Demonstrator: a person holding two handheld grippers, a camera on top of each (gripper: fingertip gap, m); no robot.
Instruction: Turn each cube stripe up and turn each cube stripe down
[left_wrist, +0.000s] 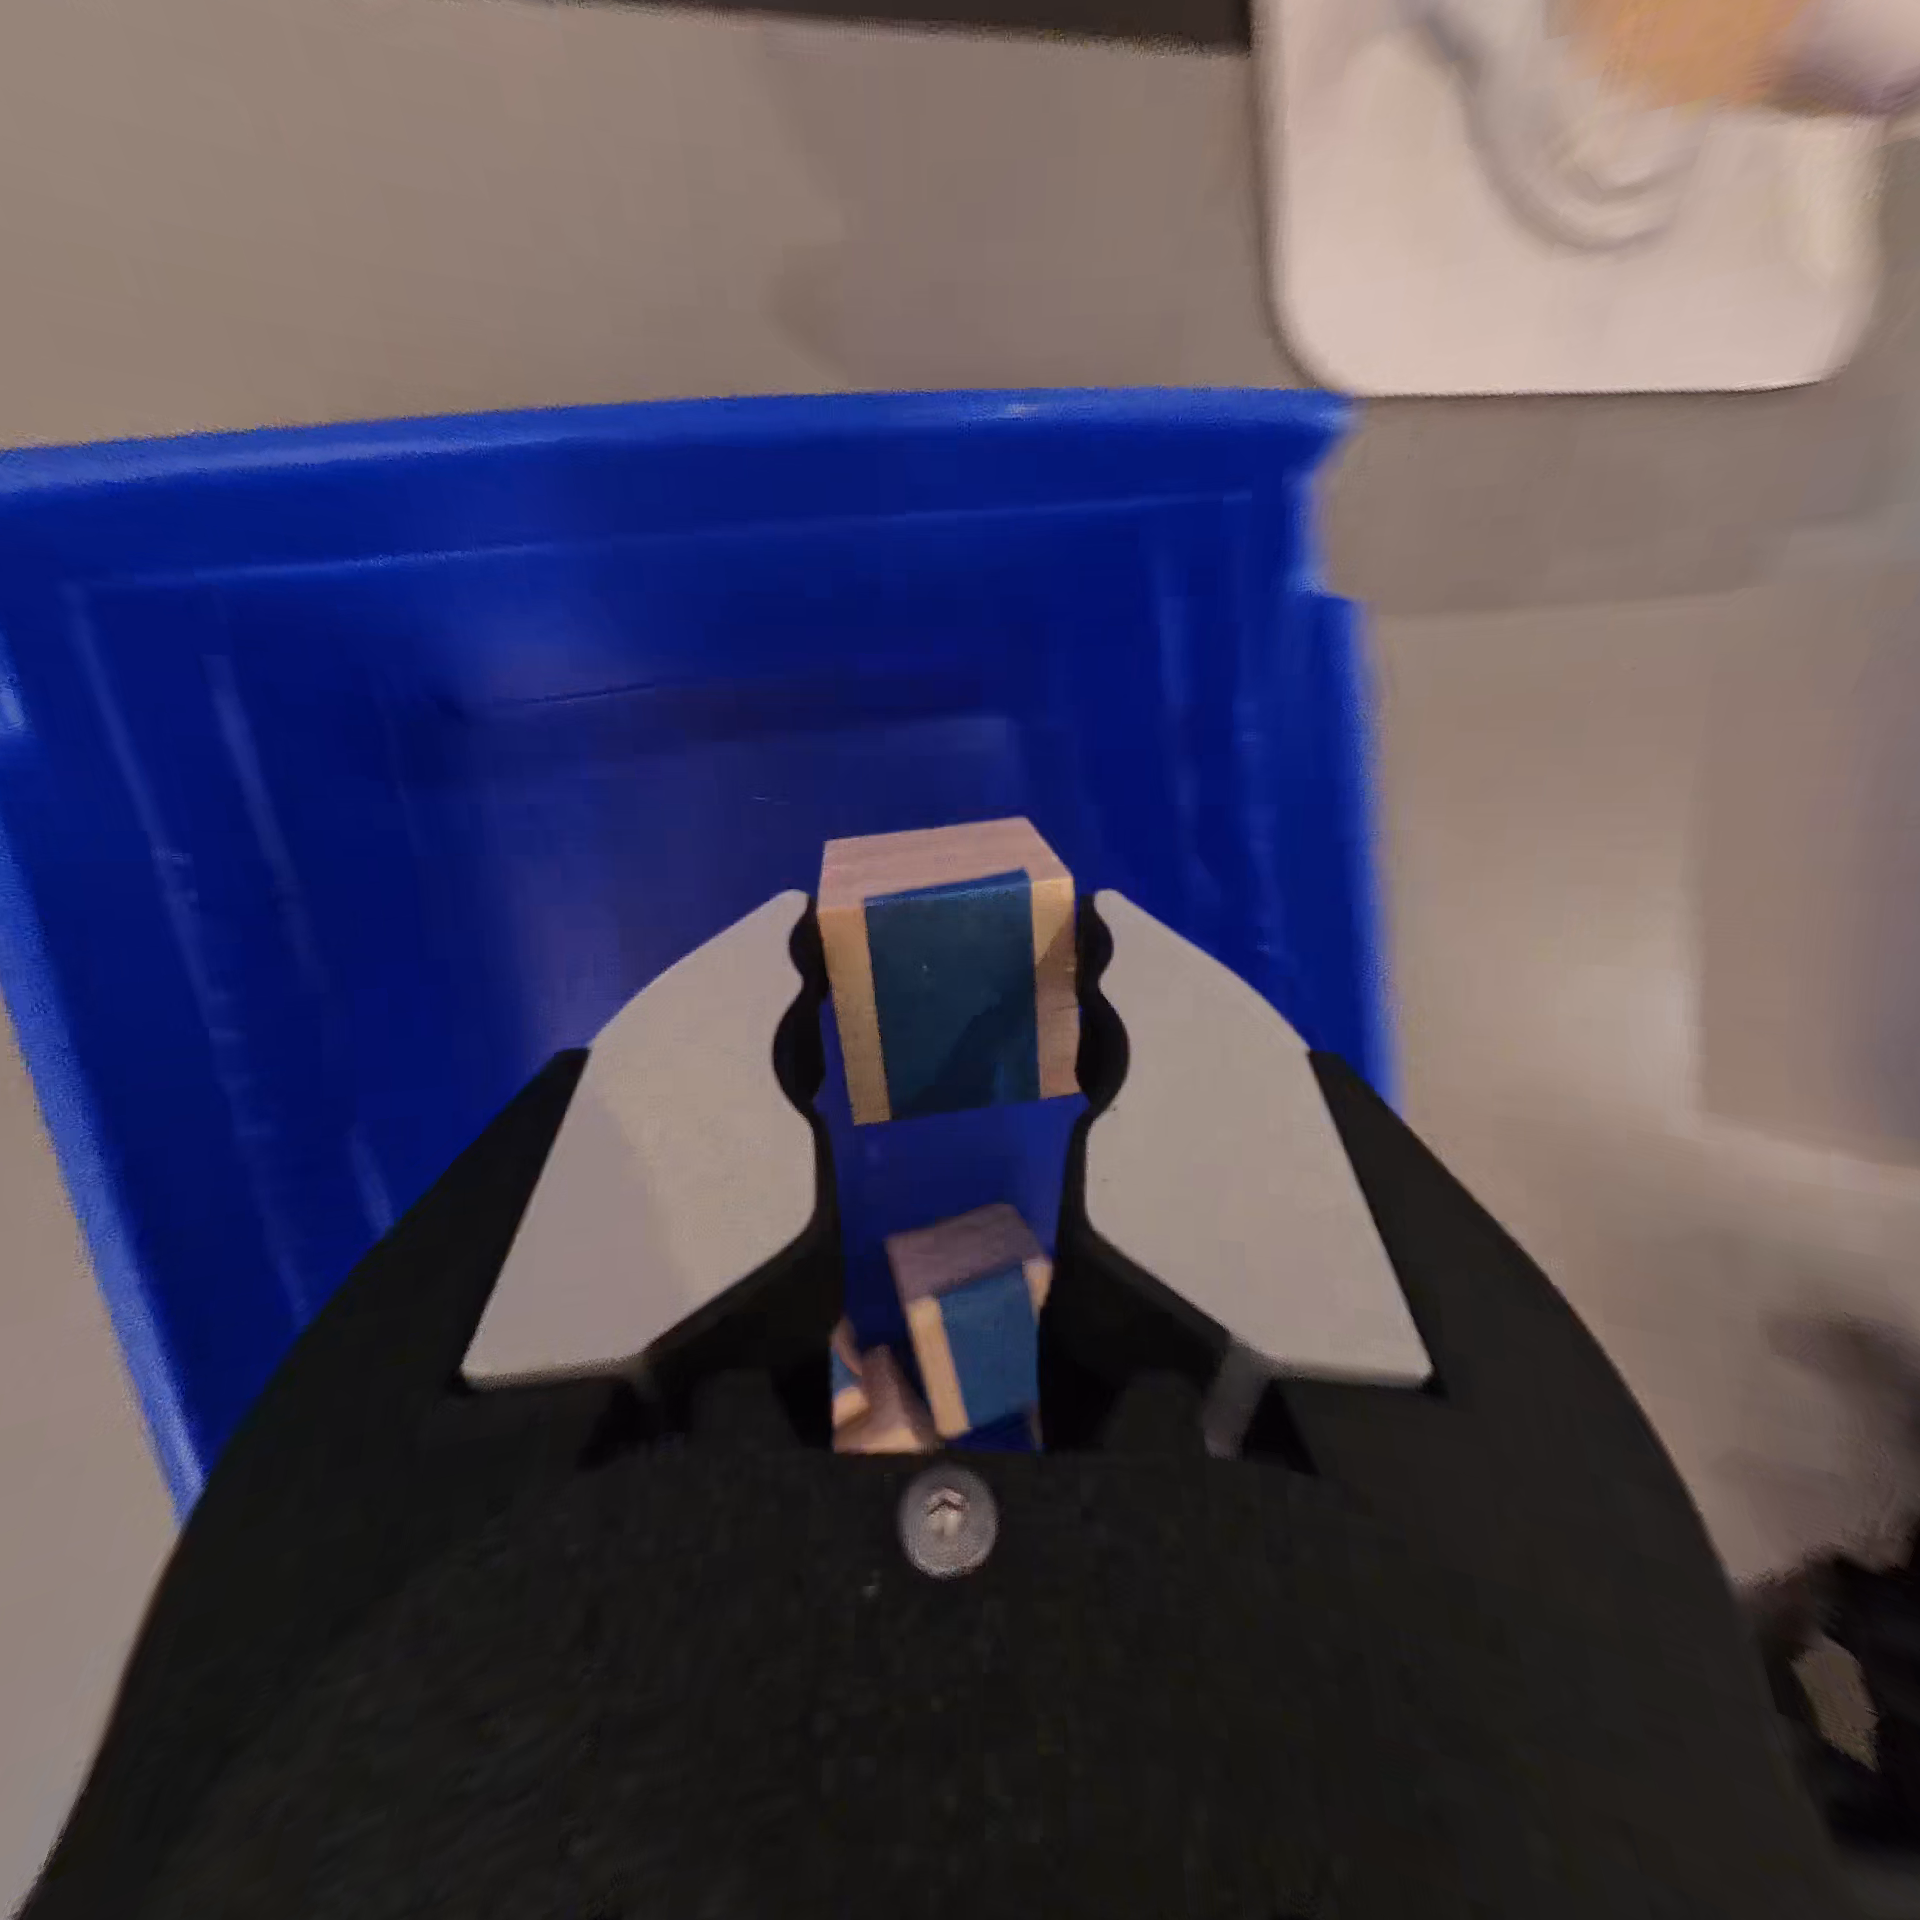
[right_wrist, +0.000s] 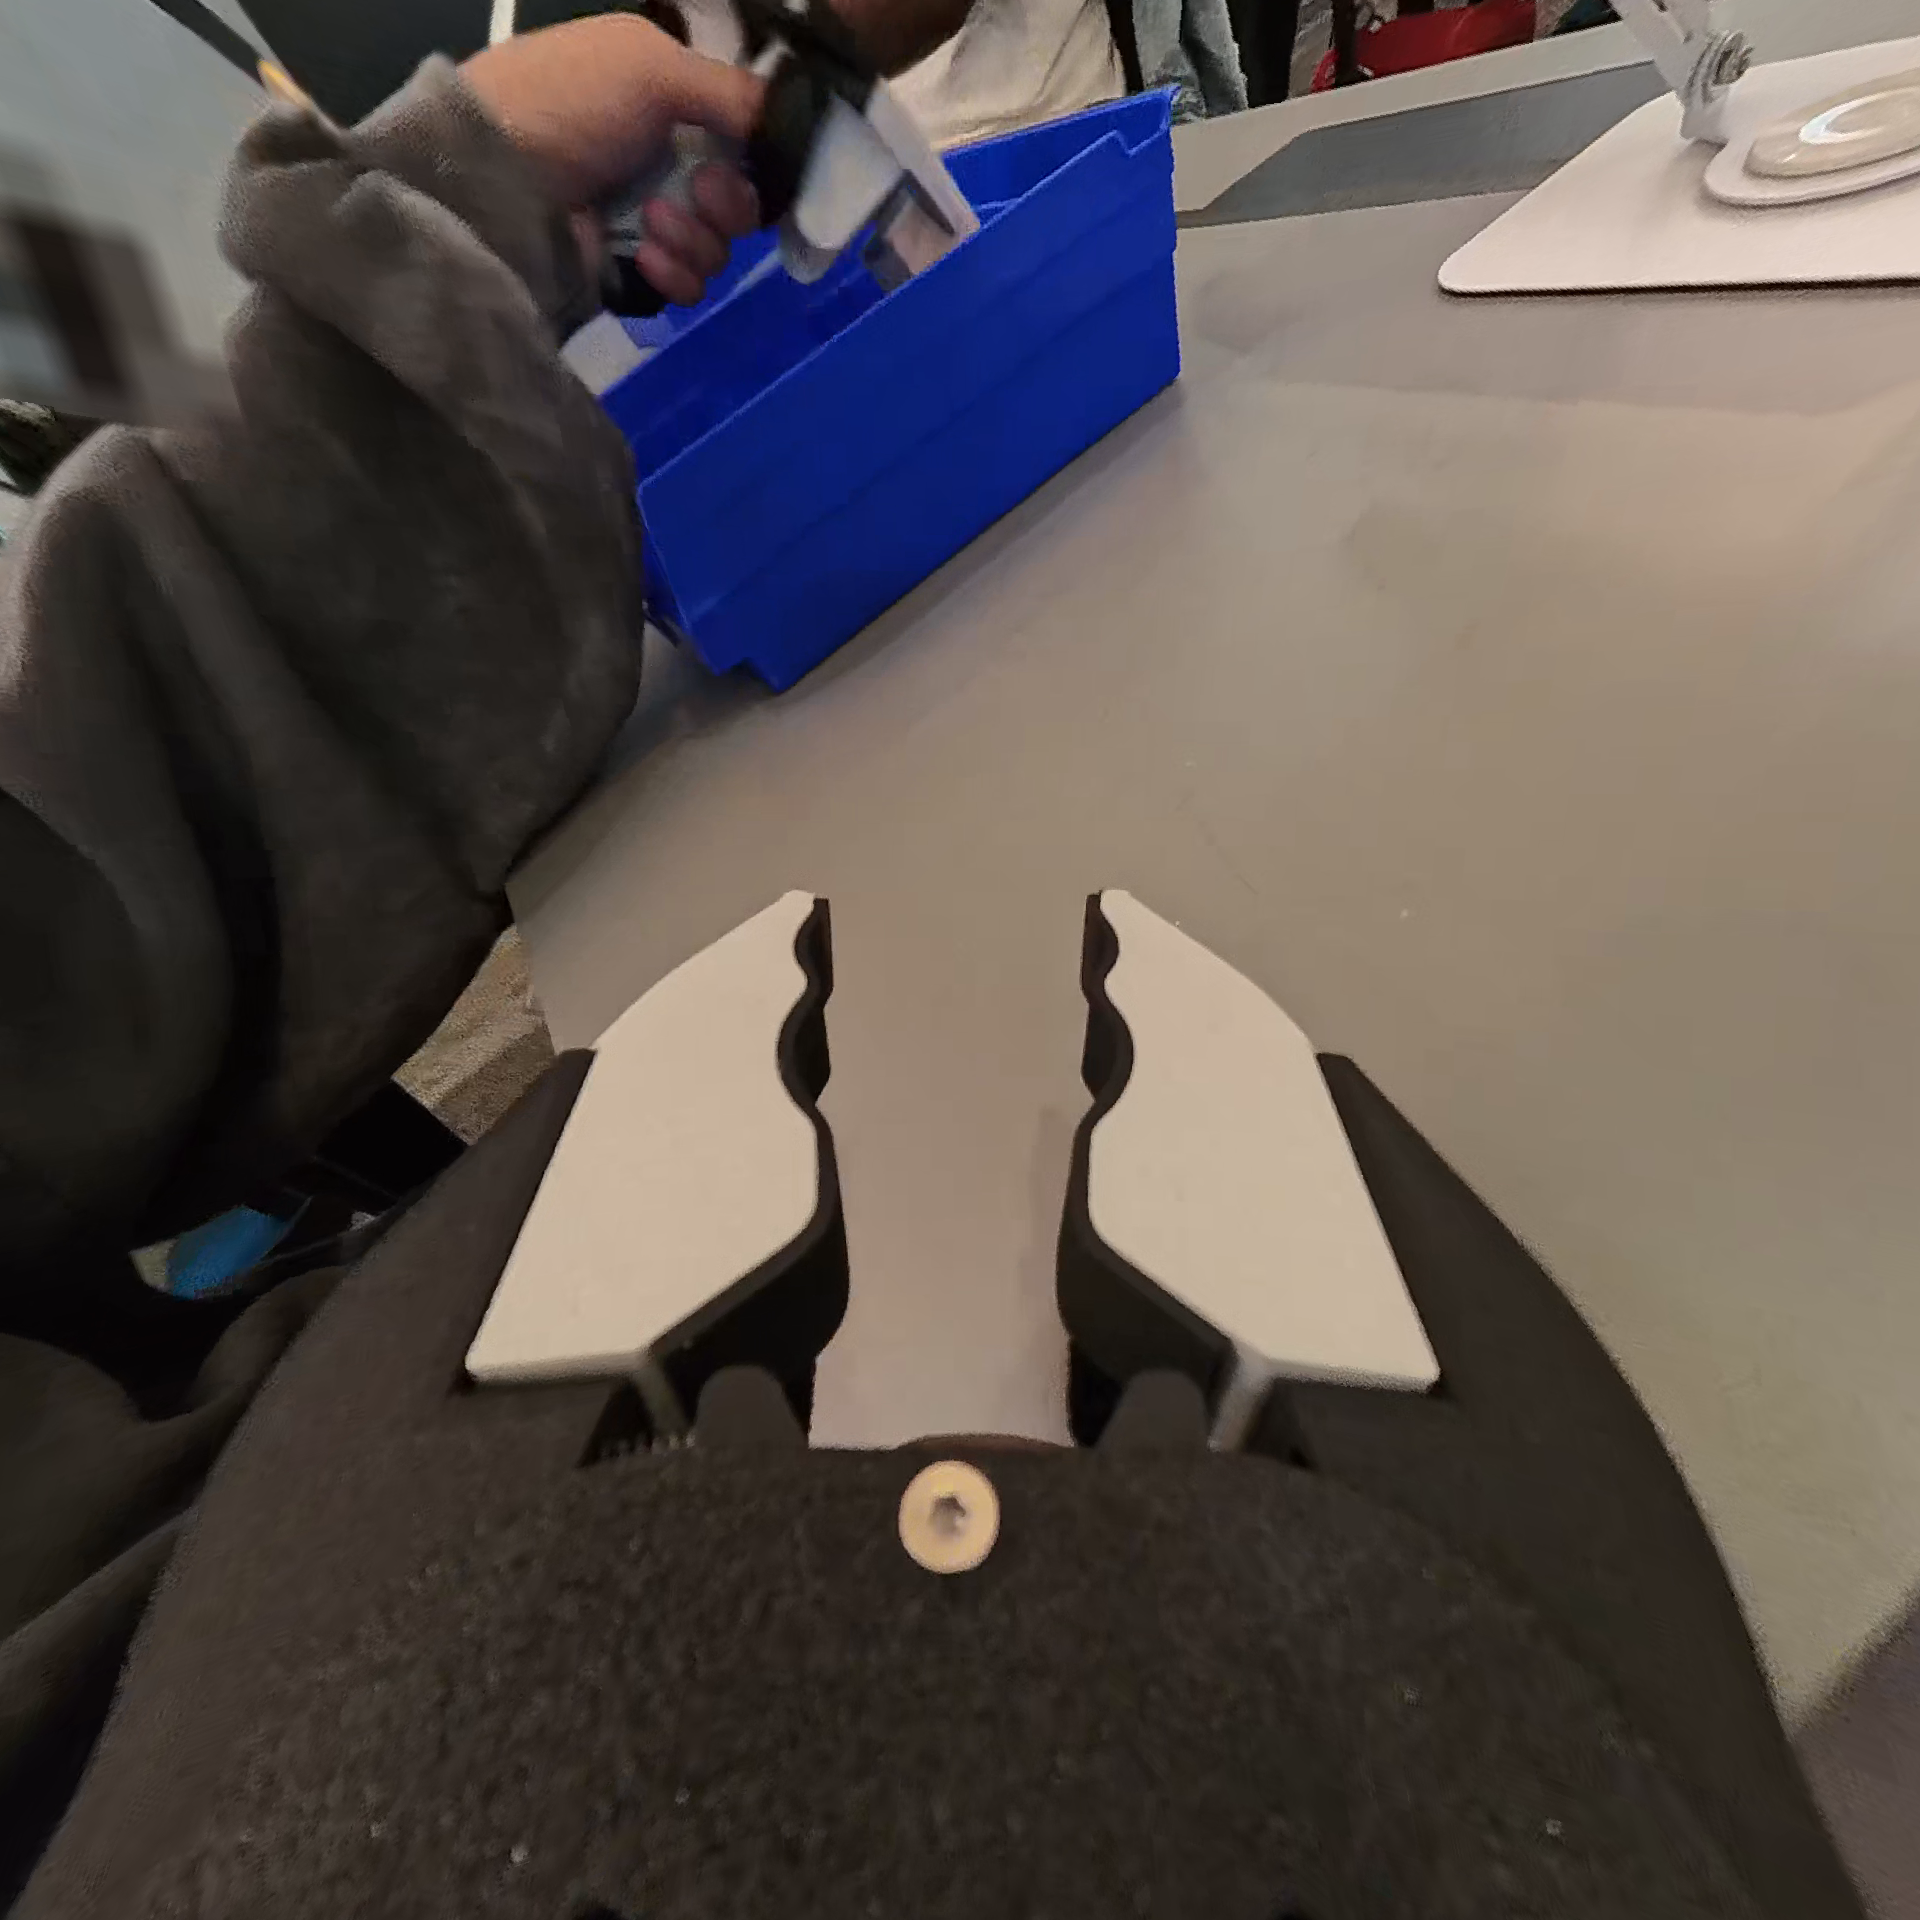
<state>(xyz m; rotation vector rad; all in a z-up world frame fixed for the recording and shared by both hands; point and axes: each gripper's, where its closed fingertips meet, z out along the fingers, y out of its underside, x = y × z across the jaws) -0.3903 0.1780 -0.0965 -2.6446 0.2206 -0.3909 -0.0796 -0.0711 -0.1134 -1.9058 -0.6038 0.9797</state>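
My left gripper (left_wrist: 948, 935) is shut on a wooden cube (left_wrist: 945, 987) with a blue stripe that faces the camera. It holds the cube above the inside of a blue bin (left_wrist: 436, 665). Below it in the bin lies another striped cube (left_wrist: 977, 1320) with more wooden pieces (left_wrist: 873, 1403) beside it. My right gripper (right_wrist: 956, 935) is open and empty over the grey table (right_wrist: 1403, 644). In the right wrist view the left gripper (right_wrist: 883, 197), held by a hand, dips into the blue bin (right_wrist: 914, 457) at the far left.
A white pad (right_wrist: 1662, 218) with a white stand on it lies at the table's far right; it also shows blurred in the left wrist view (left_wrist: 1558, 208). A grey sleeve (right_wrist: 312, 520) fills the left of the right wrist view.
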